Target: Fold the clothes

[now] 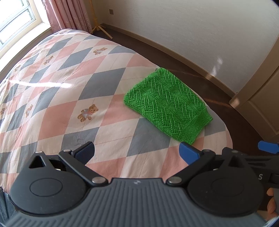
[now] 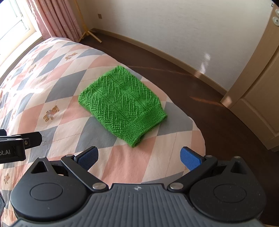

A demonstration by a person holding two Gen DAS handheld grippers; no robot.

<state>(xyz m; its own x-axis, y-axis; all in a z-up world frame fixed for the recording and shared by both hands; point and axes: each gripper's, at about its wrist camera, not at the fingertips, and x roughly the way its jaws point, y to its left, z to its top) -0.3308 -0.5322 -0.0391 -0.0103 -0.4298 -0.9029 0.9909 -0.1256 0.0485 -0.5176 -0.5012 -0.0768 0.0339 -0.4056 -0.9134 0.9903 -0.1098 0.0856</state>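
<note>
A green knitted garment [image 1: 165, 103] lies folded into a compact rectangle near the bed's right corner; it also shows in the right wrist view [image 2: 122, 104]. My left gripper [image 1: 137, 153] is open and empty, held above the quilt short of the garment. My right gripper [image 2: 139, 157] is open and empty, just short of the garment's near hem. Part of the right gripper shows at the right edge of the left wrist view [image 1: 266, 148], and part of the left gripper at the left edge of the right wrist view [image 2: 21, 141].
The bed carries a pink, grey and white diamond quilt [image 1: 69, 87] with teddy bears. Dark wood floor [image 2: 218, 122] runs past the bed's edge. A pink curtain [image 1: 69, 15], a window, a white wall and a cream door [image 2: 258, 104] surround it.
</note>
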